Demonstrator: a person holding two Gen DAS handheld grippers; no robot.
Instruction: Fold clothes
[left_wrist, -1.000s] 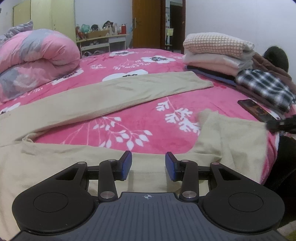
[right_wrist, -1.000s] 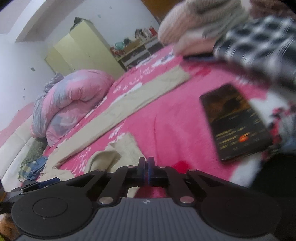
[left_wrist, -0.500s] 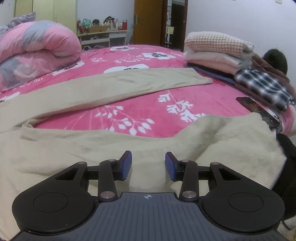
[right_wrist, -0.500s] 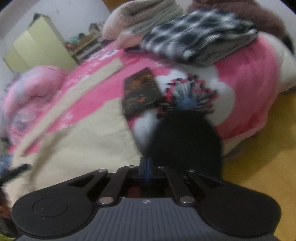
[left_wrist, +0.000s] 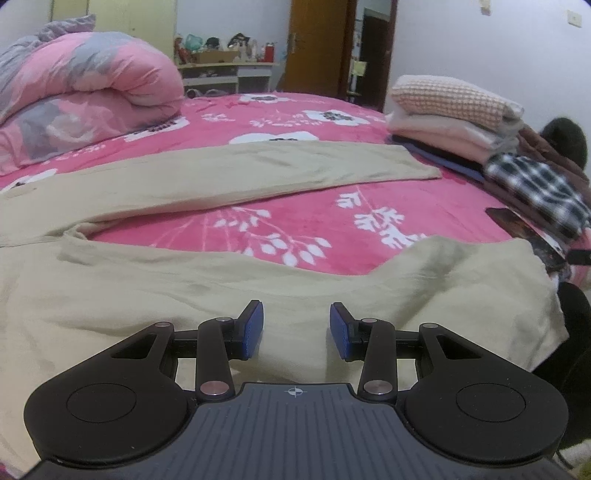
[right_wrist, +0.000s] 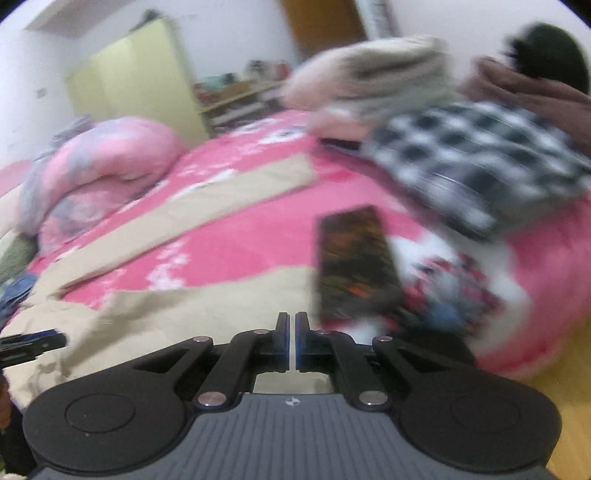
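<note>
Beige trousers (left_wrist: 155, 295) lie spread on the pink flowered bed (left_wrist: 314, 206), one leg (left_wrist: 258, 173) stretched toward the far right, the other across the near edge. My left gripper (left_wrist: 295, 328) is open and empty, just above the near leg. My right gripper (right_wrist: 291, 339) has its jaws almost closed with a thin gap, hovering over the near leg's end (right_wrist: 207, 306); I cannot see cloth between the pads. The right wrist view is blurred. The left gripper's tip (right_wrist: 33, 343) shows at its left edge.
A stack of folded clothes (left_wrist: 454, 114) and a plaid garment (left_wrist: 539, 192) sit at the bed's right. A dark phone (right_wrist: 354, 262) lies by the trouser end. A rolled pink duvet (left_wrist: 81, 96) lies far left. A wardrobe (right_wrist: 140, 81) and door (left_wrist: 317, 48) stand behind.
The near trouser leg was pulled out flat to the right along the bed edge. The right gripper swung away and back over the leg's end, and its jaws parted slightly. The left gripper stayed open.
</note>
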